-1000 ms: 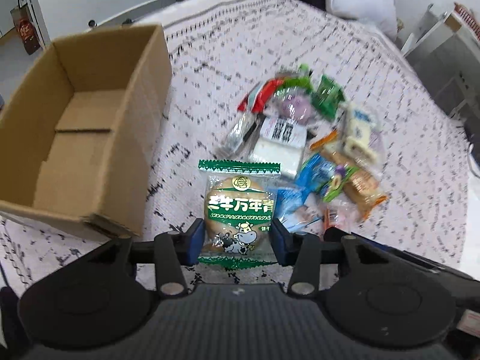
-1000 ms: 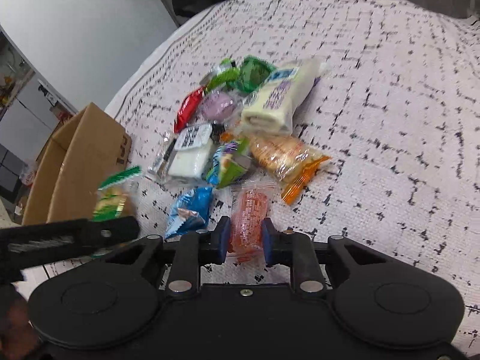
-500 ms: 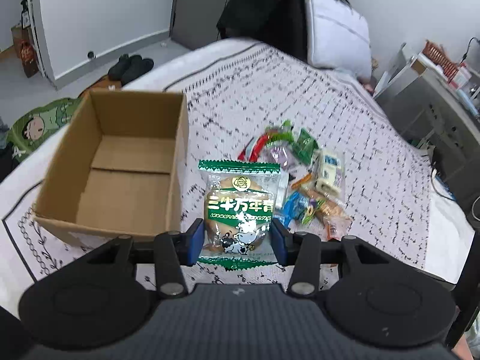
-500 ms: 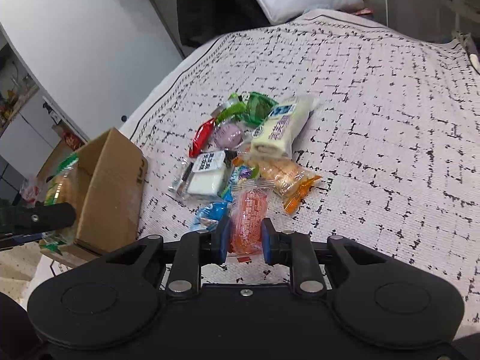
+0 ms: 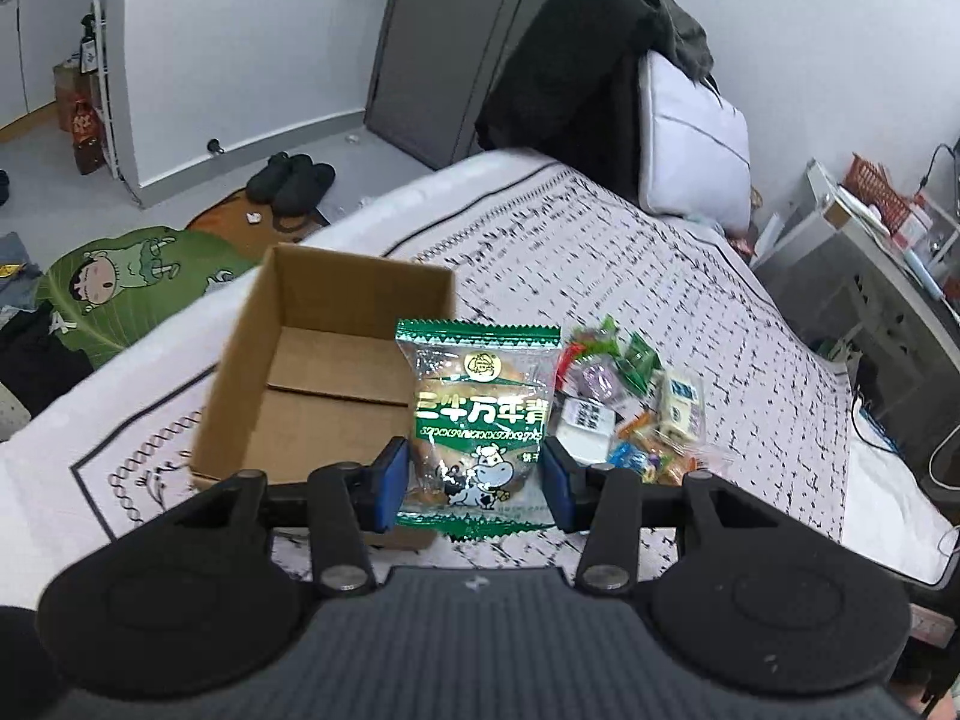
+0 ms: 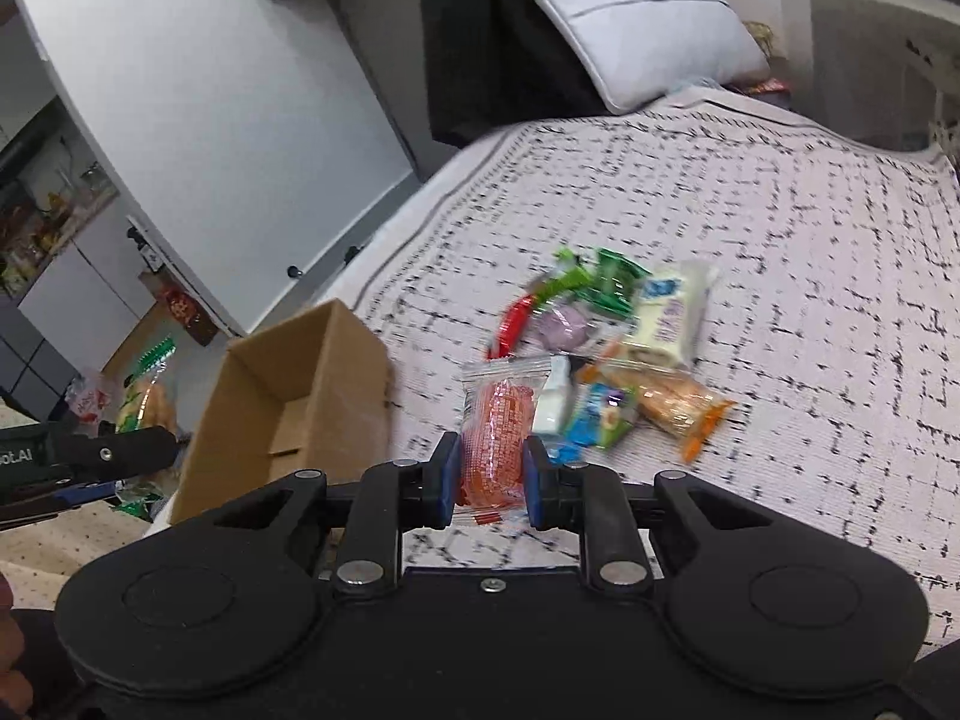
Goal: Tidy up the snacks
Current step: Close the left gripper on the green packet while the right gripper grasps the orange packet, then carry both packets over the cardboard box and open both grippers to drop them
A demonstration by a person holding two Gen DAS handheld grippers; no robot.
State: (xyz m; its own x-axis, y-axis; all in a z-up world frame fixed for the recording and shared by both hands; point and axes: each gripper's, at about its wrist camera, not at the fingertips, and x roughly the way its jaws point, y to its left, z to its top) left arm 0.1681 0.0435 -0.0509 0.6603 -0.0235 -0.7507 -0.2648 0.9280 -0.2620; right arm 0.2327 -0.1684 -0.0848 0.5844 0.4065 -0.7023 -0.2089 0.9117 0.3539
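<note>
Crinkly green-edged cake packet [image 5: 480,426], cardboard box [image 5: 324,360]

the green snack packet [image 5: 480,426] has big white and green chinese letters across its middle, reading about "牛万年青". under them runs a thin line of tiny letters, too small to read. a round gold badge sits near the top of the packet and a cartoon cow near the bottom. a white packet [image 5: 585,417] in the snack pile has a black label with print too small to read. in the right wrist view, the black bar [image 6: 36,457] at the left edge shows white letters ending in "ot.ai".
</note>
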